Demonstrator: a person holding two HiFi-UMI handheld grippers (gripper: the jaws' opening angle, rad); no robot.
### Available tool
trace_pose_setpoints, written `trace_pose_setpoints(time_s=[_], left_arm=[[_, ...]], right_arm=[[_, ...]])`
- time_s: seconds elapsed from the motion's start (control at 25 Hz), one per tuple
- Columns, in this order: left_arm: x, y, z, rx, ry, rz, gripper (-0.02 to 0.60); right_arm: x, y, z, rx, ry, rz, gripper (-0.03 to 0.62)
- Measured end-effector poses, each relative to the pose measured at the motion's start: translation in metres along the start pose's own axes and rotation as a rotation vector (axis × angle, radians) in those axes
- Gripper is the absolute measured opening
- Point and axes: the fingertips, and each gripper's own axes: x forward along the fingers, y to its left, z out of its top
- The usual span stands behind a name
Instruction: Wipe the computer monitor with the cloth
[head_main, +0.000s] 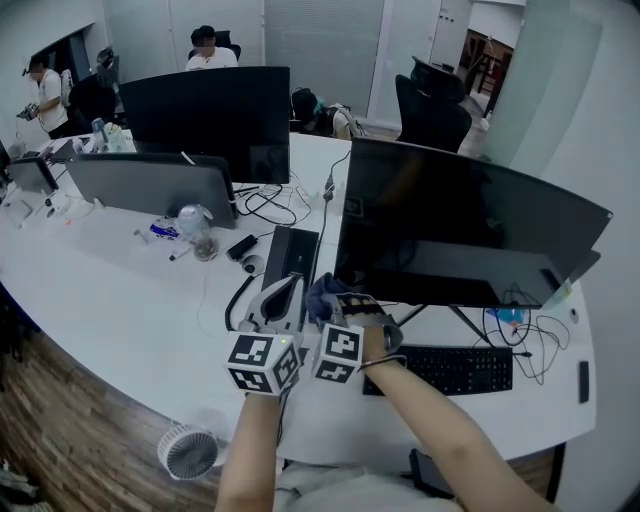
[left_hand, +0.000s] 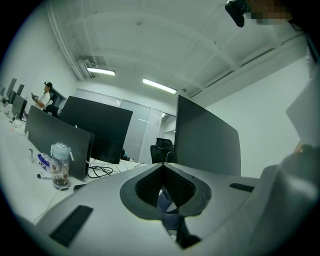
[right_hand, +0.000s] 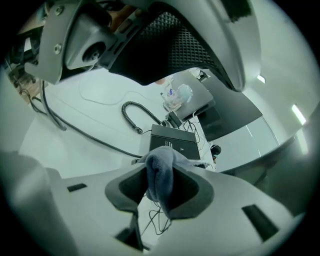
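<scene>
A small round white fan (head_main: 188, 452) sat on the wooden floor (head_main: 70, 420) off the near left edge of the curved white surface (head_main: 130, 300). Farther back on the left part of the surface, a clear plastic jar with a pale lid (head_main: 197, 232) stood upright in front of a row of dark screens seen from behind (head_main: 150, 185). Just right of it, near the middle of the surface, lay a flat black rectangular box (head_main: 291, 255) among black cables. The left gripper (left_hand: 160, 169) hung above the near middle of the surface with its jaws pressed together at the tips. A scrap of blue showed through the gap below them. Just beside it, the right gripper (right_hand: 159, 162) pinched a bunched blue-grey cloth (right_hand: 161, 176), which draped over its jaws near the lower left corner of the wide black computer monitor (head_main: 460, 225). The monitor stood upright on the right part of the surface, and a black keyboard (head_main: 450, 370) lay in front of it toward the near edge.
</scene>
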Motion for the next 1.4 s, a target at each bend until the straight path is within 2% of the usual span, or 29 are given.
trace_pose_setpoints(time_s=[0.2, 0.4, 0.68, 0.92, 1.4], left_arm=[[-0.001, 0.001, -0.003, -0.003, 0.005, 0.002, 0.008], [-0.004, 0.005, -0.002, 0.003, 0.006, 0.007, 0.008], [-0.009, 0.010, -0.003, 0.006, 0.014, 0.018, 0.008], [-0.011, 0.011, -0.008, 0.009, 0.031, 0.019, 0.008], [-0.005, 0.000, -0.018, 0.021, 0.067, 0.016, 0.008]], right_arm=[[0.002, 0.012, 0.004, 0.112, -0.041, 0.020, 0.124], [0.001, 0.017, 0.008, 0.288, -0.124, 0.056, 0.124], [0.005, 0.028, 0.005, 0.409, -0.179, 0.112, 0.123], [0.010, 0.027, -0.003, 0.487, -0.183, 0.089, 0.123], [0.007, 0.001, -0.029, 0.572, -0.179, -0.012, 0.123]])
